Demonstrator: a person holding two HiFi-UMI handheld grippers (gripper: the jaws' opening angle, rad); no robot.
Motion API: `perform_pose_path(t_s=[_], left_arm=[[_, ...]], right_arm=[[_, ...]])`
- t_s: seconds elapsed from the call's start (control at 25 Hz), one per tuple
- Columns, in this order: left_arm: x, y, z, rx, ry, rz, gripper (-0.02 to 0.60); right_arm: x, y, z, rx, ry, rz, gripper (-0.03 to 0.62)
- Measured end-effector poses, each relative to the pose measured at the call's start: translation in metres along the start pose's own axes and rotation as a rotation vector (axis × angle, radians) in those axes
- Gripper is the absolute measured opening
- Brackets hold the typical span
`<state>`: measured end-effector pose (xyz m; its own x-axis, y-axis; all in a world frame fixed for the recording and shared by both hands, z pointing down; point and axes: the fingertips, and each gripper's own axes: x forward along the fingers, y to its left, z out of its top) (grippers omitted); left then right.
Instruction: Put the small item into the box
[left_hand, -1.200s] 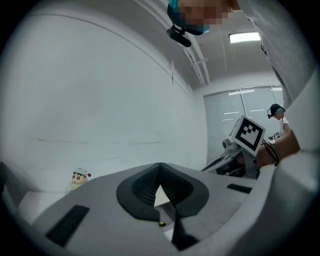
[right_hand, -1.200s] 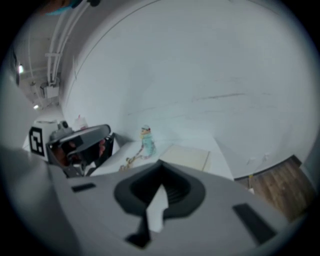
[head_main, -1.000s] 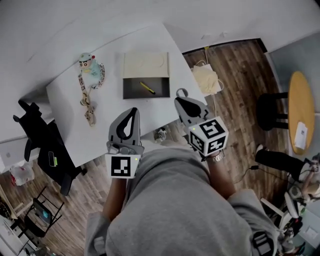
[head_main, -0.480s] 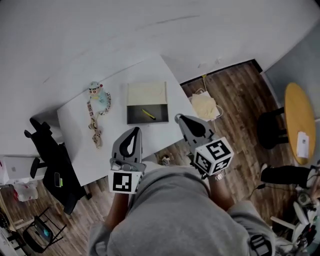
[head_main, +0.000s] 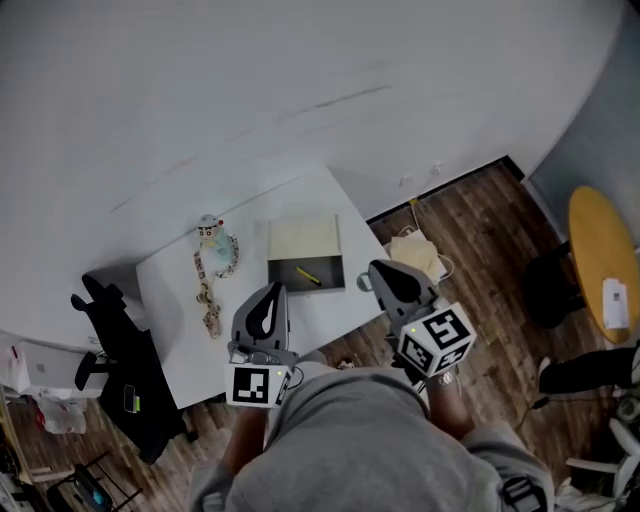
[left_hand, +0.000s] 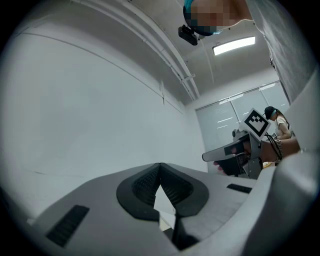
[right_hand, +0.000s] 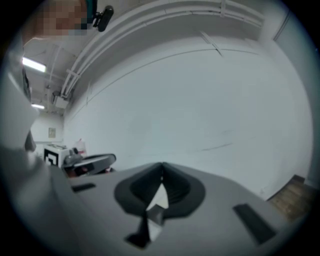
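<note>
An open box (head_main: 305, 256) lies on the white table (head_main: 170, 300) in the head view, its pale lid folded back and a small yellow item (head_main: 307, 275) in its dark tray. A toy figure on a patterned strap (head_main: 212, 268) lies to the box's left. My left gripper (head_main: 268, 298) hovers near the table's front edge, raised and shut, nothing in it. My right gripper (head_main: 377, 274) hangs off the table's right corner, also shut and empty. Both gripper views point up at the wall; the left gripper (left_hand: 160, 167) and right gripper (right_hand: 161, 167) show jaw tips touching.
A black office chair (head_main: 120, 345) stands at the table's left. A cream bag (head_main: 418, 252) rests on the wood floor to the right. A round wooden table (head_main: 600, 265) and a dark stool (head_main: 545, 290) sit at far right.
The head view has pulled back and tilted up, so the table and box look smaller and lower. Both grippers stay shut and have lifted toward the body.
</note>
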<state>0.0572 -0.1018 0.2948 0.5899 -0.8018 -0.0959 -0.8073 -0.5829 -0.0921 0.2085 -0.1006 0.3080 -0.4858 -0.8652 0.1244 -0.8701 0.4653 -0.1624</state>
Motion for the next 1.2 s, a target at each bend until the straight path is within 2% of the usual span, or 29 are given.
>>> perform_pose_path(t_s=[0.28,0.48,0.72,1.2], left_arm=[[0.001,0.002,0.019,0.011,-0.038,0.012,0.031],[0.000,0.002,0.028,-0.008,-0.063,0.011,0.031],[-0.001,-0.002,0.026,-0.004,-0.059,0.008,0.031],[0.001,-0.003,0.019,-0.001,-0.052,-0.004,0.031]], right_arm=[[-0.001,0.007,0.008,-0.045,-0.023,-0.001,0.034],[0.000,0.015,0.011,-0.057,-0.047,0.017,0.034],[-0.003,0.020,0.015,-0.067,-0.079,0.030,0.032],[0.002,0.021,0.010,-0.085,-0.068,0.031,0.032]])
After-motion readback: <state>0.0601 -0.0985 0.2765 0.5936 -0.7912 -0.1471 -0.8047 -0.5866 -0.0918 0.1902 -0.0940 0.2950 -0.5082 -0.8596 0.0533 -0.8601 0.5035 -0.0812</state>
